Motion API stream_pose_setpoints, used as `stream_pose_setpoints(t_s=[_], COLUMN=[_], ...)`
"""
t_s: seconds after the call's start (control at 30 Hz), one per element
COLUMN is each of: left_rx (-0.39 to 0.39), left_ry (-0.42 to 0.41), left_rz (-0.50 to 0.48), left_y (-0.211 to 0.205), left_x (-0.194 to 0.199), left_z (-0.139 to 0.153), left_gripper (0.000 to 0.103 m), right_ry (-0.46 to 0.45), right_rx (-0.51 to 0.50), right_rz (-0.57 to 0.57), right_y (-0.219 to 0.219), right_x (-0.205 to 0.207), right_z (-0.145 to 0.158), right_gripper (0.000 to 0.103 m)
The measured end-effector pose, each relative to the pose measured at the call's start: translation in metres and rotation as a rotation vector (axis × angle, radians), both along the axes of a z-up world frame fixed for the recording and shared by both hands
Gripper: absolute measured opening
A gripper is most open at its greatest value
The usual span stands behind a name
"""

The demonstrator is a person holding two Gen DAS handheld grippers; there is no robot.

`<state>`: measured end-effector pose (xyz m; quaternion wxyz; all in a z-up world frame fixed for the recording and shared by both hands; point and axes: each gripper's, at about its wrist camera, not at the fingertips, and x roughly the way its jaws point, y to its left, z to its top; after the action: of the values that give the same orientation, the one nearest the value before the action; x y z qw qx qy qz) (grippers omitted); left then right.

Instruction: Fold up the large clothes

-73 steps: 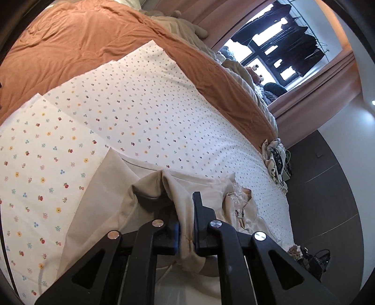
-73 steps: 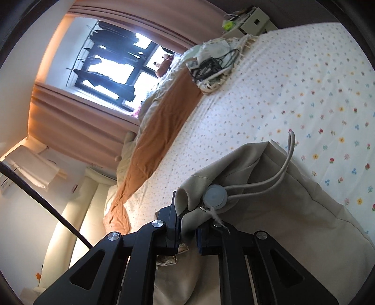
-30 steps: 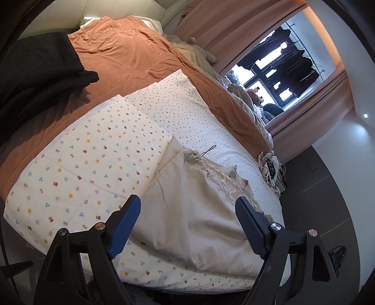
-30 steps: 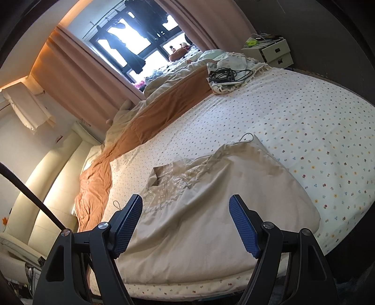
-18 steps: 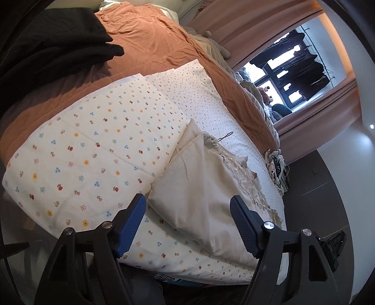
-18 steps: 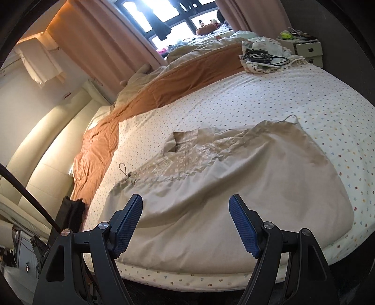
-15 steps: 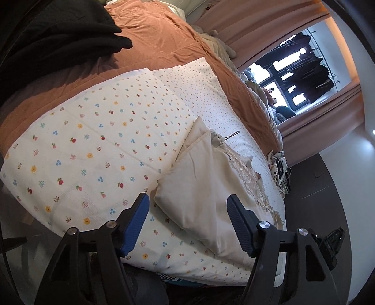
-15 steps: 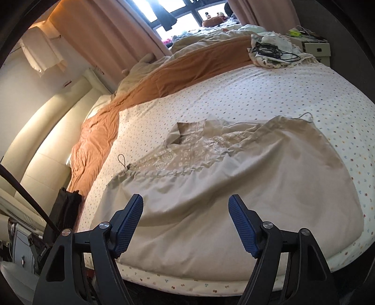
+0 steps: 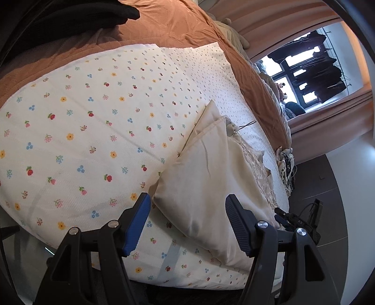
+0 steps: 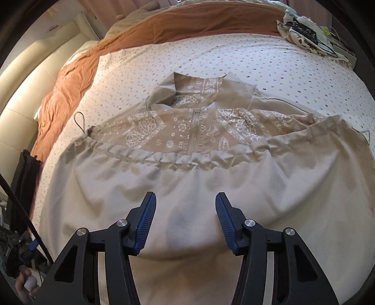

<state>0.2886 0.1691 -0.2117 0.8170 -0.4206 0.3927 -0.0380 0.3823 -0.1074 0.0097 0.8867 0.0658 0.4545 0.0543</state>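
A beige garment (image 10: 234, 183) with a drawstring hem, zip and paisley lining lies folded once on the flowered bed sheet (image 10: 257, 51). Its gathered hem runs across the middle of the right wrist view. My right gripper (image 10: 185, 201) hovers over the near fold, jaws closing, nothing between the blue pads. In the left wrist view the same garment (image 9: 211, 176) shows as a layered stack near the bed's edge. My left gripper (image 9: 187, 206) stands open at the stack's near corner, and the cloth lies under the gap without the pads pressing it.
A rust-orange blanket (image 9: 164, 25) covers the bed's far side, with dark clothing (image 9: 70, 14) on it. A pile of cloth and cables (image 10: 304, 30) sits at the far corner. Curtains and a window (image 9: 311, 68) are beyond. The bed edge (image 9: 164, 276) is just below my left gripper.
The right gripper swept sideways to the middle of the garment and lower, its jaws narrower than before. The left gripper sank closer to the garment's corner.
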Motion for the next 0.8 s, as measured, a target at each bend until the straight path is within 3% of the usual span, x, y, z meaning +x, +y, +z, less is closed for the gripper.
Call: stream_pose_setpoints(t_s=[0.1,0.2,0.27,0.33,0.63,0.8], left_rx=[0.011,0.016,0.019,0.012,-0.036,-0.102], left_ry=[0.02,0.034,0.041,0.048,0.055,0.041], left_rz=[-0.017,-0.019,-0.02,-0.015,-0.002,-0.001], left_y=[-0.005,-0.007,-0.007,-0.006,-0.003,-0.002], left_x=[0.006,0.01,0.012,0.013,0.01,-0.001], left_z=[-0.004,-0.005,-0.006,-0.007,-0.007,-0.008], left_gripper=[0.067,0.067,0.067,0.067,0.067,0.067], right_ry=[0.058,0.06,0.049,0.043,-0.067,-0.062], right_rx=[-0.049,-0.112,-0.123,-0.121,-0.066,-0.088], right_rz=[0.006,0.008,0.013,0.011,0.015,0.013], right_y=[0.01,0.018,0.019,0.018,0.008,0.017], right_x=[0.026,0.046,0.057,0.07,0.091,0.102], right_z=[-0.022,-0.037,-0.041,-0.043,-0.017,-0.029], right_gripper=[0.05,0.038,0.024,0.001,0.0,0.0])
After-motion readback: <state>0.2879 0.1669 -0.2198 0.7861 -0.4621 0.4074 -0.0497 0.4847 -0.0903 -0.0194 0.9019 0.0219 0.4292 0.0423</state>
